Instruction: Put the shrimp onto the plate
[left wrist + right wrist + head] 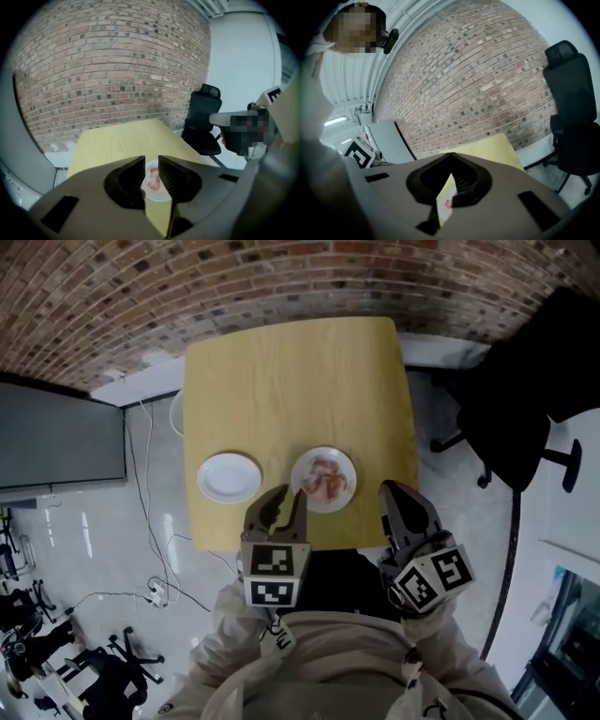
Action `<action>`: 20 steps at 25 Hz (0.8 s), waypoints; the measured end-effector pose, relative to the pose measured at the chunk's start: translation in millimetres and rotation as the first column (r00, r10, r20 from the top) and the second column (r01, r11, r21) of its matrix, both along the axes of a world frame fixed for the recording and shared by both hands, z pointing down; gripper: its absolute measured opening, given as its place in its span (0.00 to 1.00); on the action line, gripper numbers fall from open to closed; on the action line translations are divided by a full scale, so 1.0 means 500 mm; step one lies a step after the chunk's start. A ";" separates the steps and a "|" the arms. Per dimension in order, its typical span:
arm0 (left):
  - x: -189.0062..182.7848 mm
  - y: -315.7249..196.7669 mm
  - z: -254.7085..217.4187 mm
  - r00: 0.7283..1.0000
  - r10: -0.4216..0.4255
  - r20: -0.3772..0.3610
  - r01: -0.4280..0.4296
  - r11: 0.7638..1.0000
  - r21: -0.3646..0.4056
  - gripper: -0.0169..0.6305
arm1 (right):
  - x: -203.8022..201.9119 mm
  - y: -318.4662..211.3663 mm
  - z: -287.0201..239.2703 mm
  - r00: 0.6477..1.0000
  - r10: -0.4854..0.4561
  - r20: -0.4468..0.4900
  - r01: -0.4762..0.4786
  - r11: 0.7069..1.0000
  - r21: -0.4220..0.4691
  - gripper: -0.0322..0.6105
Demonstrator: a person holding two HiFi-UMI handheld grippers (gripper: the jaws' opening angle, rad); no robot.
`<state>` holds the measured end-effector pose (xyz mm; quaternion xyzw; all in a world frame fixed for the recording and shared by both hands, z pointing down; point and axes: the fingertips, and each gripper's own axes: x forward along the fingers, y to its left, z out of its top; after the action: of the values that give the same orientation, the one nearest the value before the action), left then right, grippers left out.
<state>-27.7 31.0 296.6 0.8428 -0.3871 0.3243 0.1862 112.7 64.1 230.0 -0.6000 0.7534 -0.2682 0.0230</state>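
The shrimp (323, 479) lie in a pink heap on a white plate (350, 474) near the front edge of the yellow desk (300, 381). A second plate (230, 476) sits at 9 o'clock from it, well apart, with nothing on it.

This could be one of two things. Maybe the job is done and the shrimp are already where they belong. Or maybe they are meant to go over to the bare plate. I cannot tell which, so I will not say what move comes next.

The left tool (292, 491) is at 7 o'clock from the shrimp plate, up in the air over the front of the desk. It tips down toward the shrimp, and you can see them through the small gap between its jaws. It holds nothing.

The right tool (389, 488) is at 4 o'clock from that plate. Its tips are together and it holds nothing. It points flatter, more toward the brick wall.
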 end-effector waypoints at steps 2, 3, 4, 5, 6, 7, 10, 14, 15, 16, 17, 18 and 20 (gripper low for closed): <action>-0.026 -0.011 -0.046 1.000 -0.010 -0.011 0.010 0.999 0.033 0.16 | -0.022 -0.011 -0.048 1.000 -0.011 -0.022 0.011 1.000 0.028 0.09; -0.039 -0.019 -0.069 1.000 -0.016 -0.019 0.017 0.998 0.053 0.15 | -0.033 -0.016 -0.072 0.999 -0.015 -0.033 0.016 0.999 0.044 0.09; -0.051 -0.025 -0.094 0.999 -0.021 -0.028 0.023 0.997 0.074 0.14 | -0.044 -0.021 -0.095 0.999 -0.018 -0.043 0.021 0.998 0.059 0.09; -0.062 -0.030 -0.119 0.999 -0.023 -0.040 0.027 0.995 0.094 0.12 | -0.054 -0.024 -0.117 0.998 -0.021 -0.052 0.025 0.997 0.072 0.09; -0.070 -0.032 -0.145 0.998 -0.021 -0.054 0.027 0.993 0.112 0.11 | -0.065 -0.027 -0.138 0.998 -0.025 -0.061 0.030 0.996 0.084 0.09; -0.077 -0.034 -0.172 0.997 -0.015 -0.070 0.024 0.991 0.130 0.09 | -0.076 -0.029 -0.159 0.997 -0.029 -0.069 0.036 0.995 0.097 0.09; -0.088 -0.046 -0.255 0.994 0.008 -0.111 0.015 0.978 0.208 0.07 | -0.106 -0.042 -0.220 0.995 -0.041 -0.094 0.054 0.987 0.150 0.09; -0.106 -0.065 -0.350 0.987 0.014 -0.159 0.037 0.949 0.314 0.06 | -0.136 -0.057 -0.301 0.991 -0.043 -0.127 0.069 0.975 0.211 0.09; -0.113 -0.070 -0.371 0.984 0.009 -0.178 0.052 0.942 0.333 0.06 | -0.142 -0.060 -0.318 0.991 -0.040 -0.131 0.069 0.972 0.224 0.09; -0.120 -0.073 -0.391 0.980 0.003 -0.197 0.067 0.934 0.350 0.05 | -0.149 -0.062 -0.334 0.990 -0.036 -0.136 0.068 0.970 0.235 0.09; -0.127 -0.075 -0.409 0.977 -0.001 -0.214 0.081 0.927 0.367 0.05 | -0.155 -0.063 -0.349 0.989 -0.034 -0.141 0.068 0.967 0.245 0.09; -0.133 -0.077 -0.427 0.973 -0.002 -0.229 0.092 0.919 0.383 0.05 | -0.161 -0.064 -0.363 0.989 -0.031 -0.146 0.068 0.964 0.255 0.09; -0.141 -0.082 -0.460 0.968 0.000 -0.252 0.105 0.910 0.402 0.05 | -0.172 -0.071 -0.394 0.987 -0.023 -0.157 0.067 0.957 0.283 0.09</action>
<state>-98.4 -10.0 66.5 0.8859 -0.4432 0.1231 0.0597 26.7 28.9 33.1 -0.5917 0.7973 -0.1098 0.0463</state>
